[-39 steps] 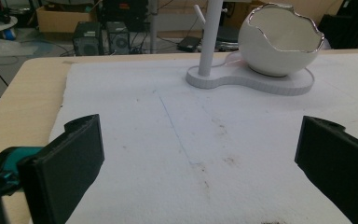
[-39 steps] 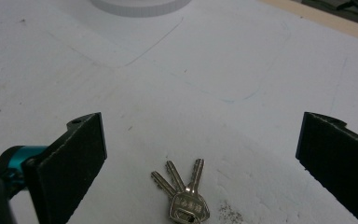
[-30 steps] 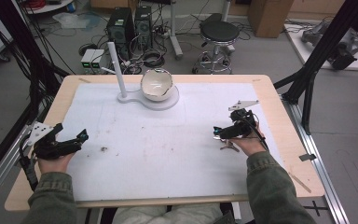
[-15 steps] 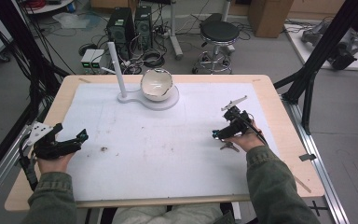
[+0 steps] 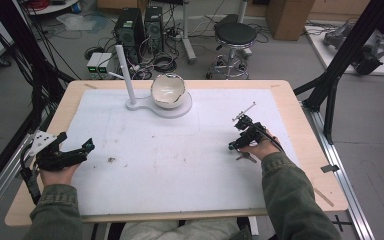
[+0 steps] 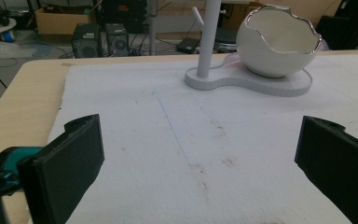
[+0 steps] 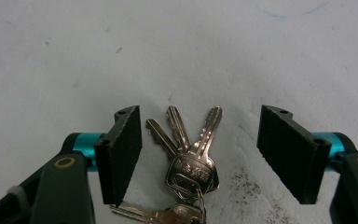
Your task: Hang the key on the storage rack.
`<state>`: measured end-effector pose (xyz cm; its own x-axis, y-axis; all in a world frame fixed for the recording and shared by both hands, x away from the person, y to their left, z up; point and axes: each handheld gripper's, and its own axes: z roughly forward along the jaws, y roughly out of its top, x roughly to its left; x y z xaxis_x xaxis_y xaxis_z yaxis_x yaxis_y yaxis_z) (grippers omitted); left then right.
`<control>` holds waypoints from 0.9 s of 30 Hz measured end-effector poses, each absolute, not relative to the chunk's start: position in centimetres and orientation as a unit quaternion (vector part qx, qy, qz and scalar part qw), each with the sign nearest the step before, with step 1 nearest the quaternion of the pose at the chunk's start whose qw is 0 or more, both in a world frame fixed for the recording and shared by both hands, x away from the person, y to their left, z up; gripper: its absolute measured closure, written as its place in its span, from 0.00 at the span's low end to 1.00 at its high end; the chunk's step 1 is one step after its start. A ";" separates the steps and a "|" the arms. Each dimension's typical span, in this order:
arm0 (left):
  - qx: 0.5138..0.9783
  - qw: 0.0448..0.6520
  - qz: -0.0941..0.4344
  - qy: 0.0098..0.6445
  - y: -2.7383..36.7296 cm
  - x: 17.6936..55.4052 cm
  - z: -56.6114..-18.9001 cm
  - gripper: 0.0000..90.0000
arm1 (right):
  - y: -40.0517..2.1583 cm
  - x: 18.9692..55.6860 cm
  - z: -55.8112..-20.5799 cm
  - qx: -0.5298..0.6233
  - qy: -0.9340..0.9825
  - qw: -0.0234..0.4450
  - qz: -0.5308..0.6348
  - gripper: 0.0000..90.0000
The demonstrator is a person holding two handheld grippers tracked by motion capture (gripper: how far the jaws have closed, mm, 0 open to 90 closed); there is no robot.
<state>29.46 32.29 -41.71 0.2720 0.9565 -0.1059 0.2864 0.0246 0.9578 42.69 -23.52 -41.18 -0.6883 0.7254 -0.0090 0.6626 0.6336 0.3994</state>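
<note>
Lowered since the earlier frame, my right gripper (image 7: 199, 154) has been closing, fingers (image 7: 121, 154) not yet touching the keys (image 7: 191, 158) on the counter (image 7: 177, 51). Blades fan away from me; stamped lettering unreadable.

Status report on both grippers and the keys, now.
Right gripper closing, jaws either side of the silver metal key bunch, pads not yet on it. Left gripper open, idle over white mat. Nothing in the way.

Left claw (image 5: 86, 146) wide open, right claw (image 7: 198, 154) closing, angled down
</note>
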 end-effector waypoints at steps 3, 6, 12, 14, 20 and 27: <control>0.615 0.508 0.330 0.505 32.3 29.5 -41.7 0.02 | -23.5 42.9 -41.3 0.391 0.900 0.079 0.178 0.44; 0.616 0.507 0.330 0.504 32.3 29.5 -41.7 0.02 | -23.5 43.0 -41.6 0.400 0.899 0.069 0.164 0.50; 0.621 0.508 0.327 0.500 32.1 29.5 -41.8 0.03 | -23.7 43.2 -41.4 0.427 0.887 0.045 0.171 0.76; 0.621 0.508 0.327 0.500 32.1 29.5 -41.8 0.03 | -23.6 43.0 -41.4 0.417 0.892 0.040 0.171 0.89; 0.619 0.510 0.326 0.500 32.2 29.6 -41.8 0.03 | -23.1 42.4 -41.3 0.394 0.902 0.061 0.169 0.92; 0.617 0.514 0.323 0.501 32.2 29.6 -41.8 0.03 | -23.7 42.0 -40.5 0.391 0.898 0.062 0.192 0.93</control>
